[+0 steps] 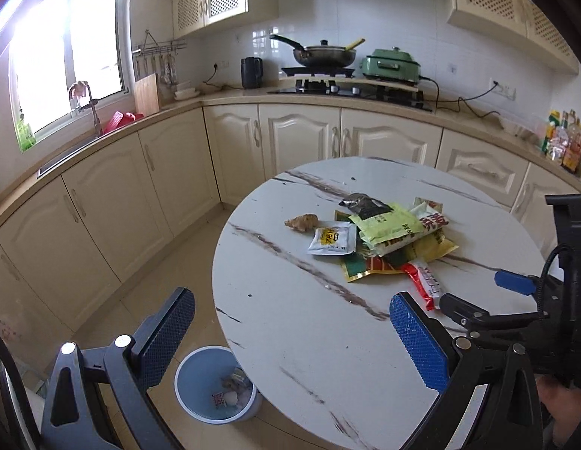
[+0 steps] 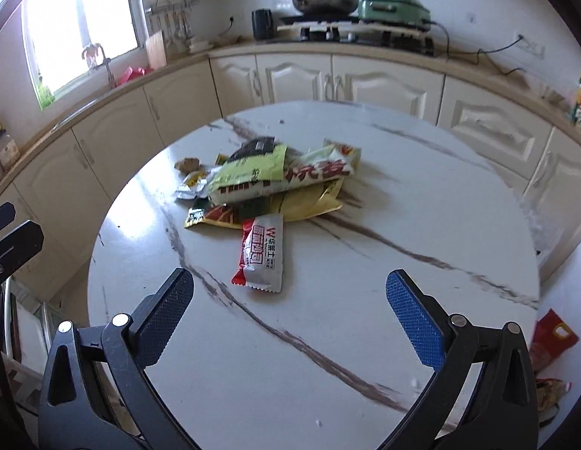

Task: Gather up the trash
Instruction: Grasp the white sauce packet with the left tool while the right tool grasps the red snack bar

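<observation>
Jaws stand wide apart on both the left gripper (image 1: pixel 292 332) and the right gripper (image 2: pixel 290 311), each holding nothing. The wrappers (image 2: pixel 270 183) lie heaped at the centre of the table (image 2: pixel 328 337), with a red-and-white wrapper (image 2: pixel 261 253) at the pile's near edge, just beyond the right gripper. A ginger piece (image 1: pixel 301 222) sits left of the pile. The bin (image 1: pixel 215 384) (some scraps already inside) stands on the floor at lower left of the left view, beside the table's edge.
</observation>
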`<action>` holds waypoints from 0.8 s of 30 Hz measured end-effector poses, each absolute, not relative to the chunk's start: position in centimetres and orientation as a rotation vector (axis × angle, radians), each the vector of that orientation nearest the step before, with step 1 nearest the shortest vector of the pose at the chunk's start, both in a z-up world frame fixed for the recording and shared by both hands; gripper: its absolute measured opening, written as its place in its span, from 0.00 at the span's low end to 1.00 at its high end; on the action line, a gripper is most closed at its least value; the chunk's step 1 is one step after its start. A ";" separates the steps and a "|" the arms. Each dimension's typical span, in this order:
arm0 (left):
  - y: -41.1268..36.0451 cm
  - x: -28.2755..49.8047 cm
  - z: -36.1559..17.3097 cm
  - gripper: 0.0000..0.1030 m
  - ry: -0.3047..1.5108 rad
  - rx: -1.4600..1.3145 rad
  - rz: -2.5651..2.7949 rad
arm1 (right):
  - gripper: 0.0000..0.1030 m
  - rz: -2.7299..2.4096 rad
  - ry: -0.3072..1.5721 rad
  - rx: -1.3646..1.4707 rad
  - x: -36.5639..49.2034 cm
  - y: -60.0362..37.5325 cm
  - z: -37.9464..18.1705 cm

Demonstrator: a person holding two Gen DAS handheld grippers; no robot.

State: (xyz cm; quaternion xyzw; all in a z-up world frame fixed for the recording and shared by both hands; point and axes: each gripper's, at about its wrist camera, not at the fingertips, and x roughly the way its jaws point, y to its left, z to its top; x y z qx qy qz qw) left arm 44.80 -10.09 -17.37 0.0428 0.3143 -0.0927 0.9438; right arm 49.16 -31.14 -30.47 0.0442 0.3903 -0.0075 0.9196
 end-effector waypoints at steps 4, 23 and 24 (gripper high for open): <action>-10.1 49.0 -18.5 0.99 0.688 0.076 -0.200 | 0.83 0.008 0.861 0.045 52.1 -30.3 -32.1; -14.8 64.8 -24.0 0.99 0.818 0.159 -0.261 | 0.18 0.074 0.848 0.042 52.8 -34.8 -31.9; -15.2 65.4 -24.2 0.99 0.820 0.166 -0.260 | 0.18 0.075 0.845 0.044 52.8 -35.0 -31.9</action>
